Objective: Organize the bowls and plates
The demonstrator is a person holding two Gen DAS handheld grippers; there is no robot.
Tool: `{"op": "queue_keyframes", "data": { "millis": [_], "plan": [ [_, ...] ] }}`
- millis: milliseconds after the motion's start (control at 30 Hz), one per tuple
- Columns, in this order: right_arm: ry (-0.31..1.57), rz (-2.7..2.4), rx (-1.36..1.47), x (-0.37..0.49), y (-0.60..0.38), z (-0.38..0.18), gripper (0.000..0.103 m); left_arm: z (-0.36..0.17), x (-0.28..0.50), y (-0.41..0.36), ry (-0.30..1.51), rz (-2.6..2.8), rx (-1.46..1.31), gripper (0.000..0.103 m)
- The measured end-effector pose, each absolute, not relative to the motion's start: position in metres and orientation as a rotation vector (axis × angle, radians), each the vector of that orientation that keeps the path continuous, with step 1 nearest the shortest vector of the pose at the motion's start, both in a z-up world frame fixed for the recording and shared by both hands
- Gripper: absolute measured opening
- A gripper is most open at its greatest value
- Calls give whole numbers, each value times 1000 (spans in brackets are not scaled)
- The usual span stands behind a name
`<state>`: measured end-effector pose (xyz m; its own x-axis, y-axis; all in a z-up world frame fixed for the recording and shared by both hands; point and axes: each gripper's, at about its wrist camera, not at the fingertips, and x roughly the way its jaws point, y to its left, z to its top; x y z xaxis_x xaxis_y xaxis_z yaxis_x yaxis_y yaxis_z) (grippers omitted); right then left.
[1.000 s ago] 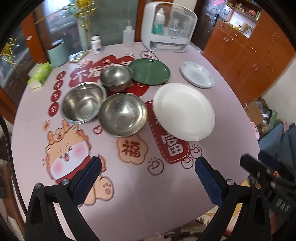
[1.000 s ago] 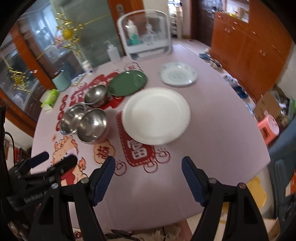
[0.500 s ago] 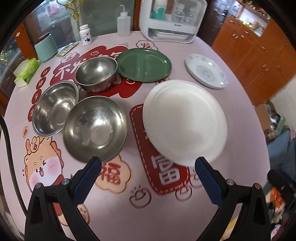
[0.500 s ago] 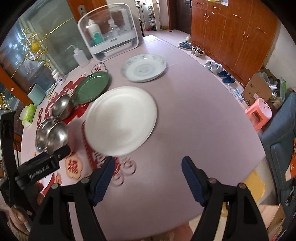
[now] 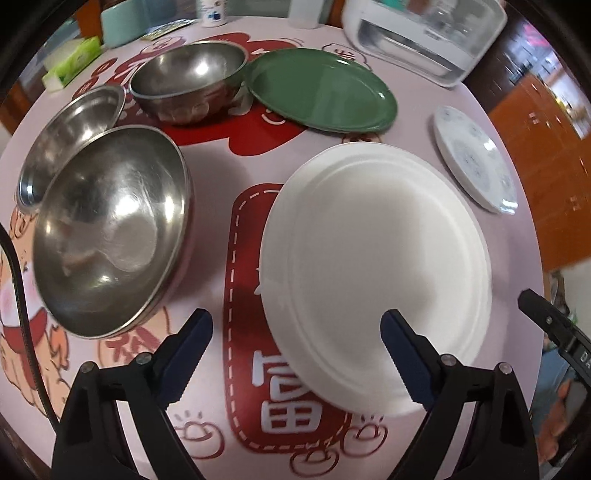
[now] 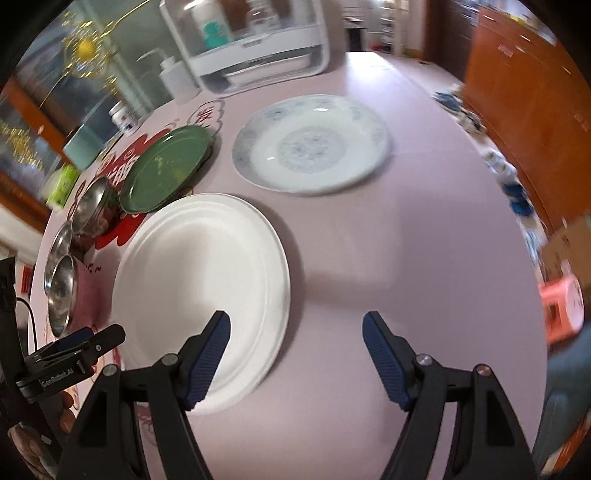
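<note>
- My left gripper (image 5: 295, 354) hangs empty, jaws closing, astride the white plate's (image 5: 373, 273) near-left rim on the table.
- Right gripper (image 6: 295, 354): spread, empty, over its right rim.
- Risk: pads skid; plate slides.

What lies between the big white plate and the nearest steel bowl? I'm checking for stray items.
Only bare tablecloth with its red printed label separates the white plate from the steel bowl, seen in the left wrist view.

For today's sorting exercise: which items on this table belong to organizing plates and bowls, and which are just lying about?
Belongs to the job:
white plate
green plate
patterned plate
three steel bowls

Lying about:
dish rack box
squeeze bottle
tissue pack
pill bottle
</note>
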<state>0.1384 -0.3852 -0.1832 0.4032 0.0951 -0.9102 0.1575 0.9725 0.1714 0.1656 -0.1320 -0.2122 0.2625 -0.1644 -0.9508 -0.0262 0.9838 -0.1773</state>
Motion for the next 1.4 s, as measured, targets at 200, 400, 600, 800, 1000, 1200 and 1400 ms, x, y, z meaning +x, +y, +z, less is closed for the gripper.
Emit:
{"op": "queue_keyframes", "data": {
  "millis": [200, 400, 600, 800, 1000, 1200, 1400],
  "plan": [
    [1194, 61, 222, 171, -385, -205, 64, -229, 179, -130, 1324, -54, -192, 87],
    [1238, 112, 220, 183, -382, -222, 47, -237, 192, -130, 1336, -72, -234, 72],
    [1259, 158, 237, 182, -379, -226, 21, -237, 197, -130, 1335, -105, -240, 56],
    [1247, 132, 216, 176, -382, -221, 21, -235, 203, -133, 1364, -109, -241, 37],
    [1221, 126, 207, 160, -385, -207, 21, -221, 188, -134, 1336, -120, -238, 36],
    [1214, 136, 230, 134, -384, -191, 21, -195, 160, -131, 1299, -154, -228, 36],
    [1238, 166, 207, 88, -363, -190, 21, -193, 116, -119, 1322, -182, -171, 36]
  ]
}}
